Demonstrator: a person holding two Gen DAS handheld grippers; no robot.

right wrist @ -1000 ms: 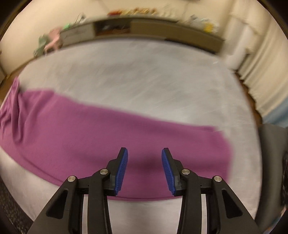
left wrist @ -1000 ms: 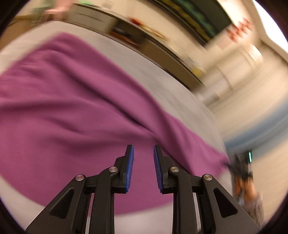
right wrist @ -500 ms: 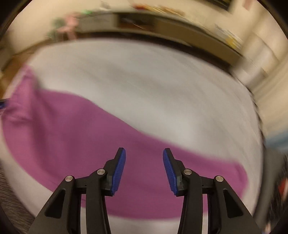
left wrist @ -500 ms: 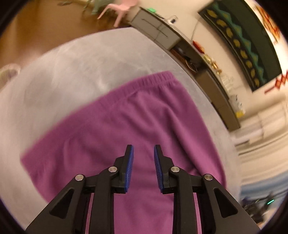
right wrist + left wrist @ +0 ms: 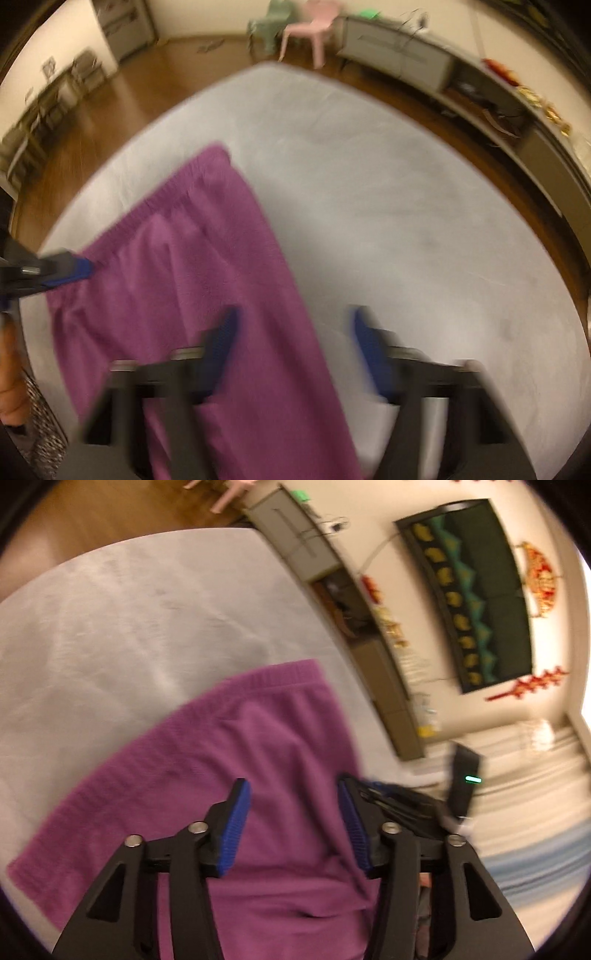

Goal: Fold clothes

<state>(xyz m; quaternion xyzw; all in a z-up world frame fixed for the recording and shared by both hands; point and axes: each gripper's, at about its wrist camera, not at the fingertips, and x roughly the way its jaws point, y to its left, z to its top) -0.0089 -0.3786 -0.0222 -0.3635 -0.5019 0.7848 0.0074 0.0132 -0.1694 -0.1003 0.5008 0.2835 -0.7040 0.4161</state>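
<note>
Left wrist view shows the left tongs (image 5: 293, 821) spread wide, blue pads apart with nothing between them, hovering over the purple trousers (image 5: 236, 775). The trousers lie flat on a pale grey bed (image 5: 110, 627), their ribbed waistband (image 5: 280, 672) at about 12 o'clock from the tongs and the fabric running down past 6 o'clock under the black arms. At 3 o'clock, just beside the right pad, a second black tool with a green light (image 5: 471, 779) shows, blurred. Along the wall from 12 to 2 o'clock runs a low cabinet (image 5: 306, 554), with a dark wall hanging (image 5: 472, 590) above it.

In the right wrist view the right tongs (image 5: 291, 343) are also spread wide and grip nothing; this part of the view is blurred. The left pad sits over the trousers (image 5: 192, 288), the right pad over bare bed (image 5: 388, 203). The waistband (image 5: 177, 192) lies toward 11 o'clock. At 9 o'clock the left tongs (image 5: 79, 271) enter from the edge, their blue tips at the side edge of the trousers near the waistband; whether they touch cannot be told. A pink chair (image 5: 314, 26) stands on the wooden floor (image 5: 110, 103) at 12 o'clock.
</note>
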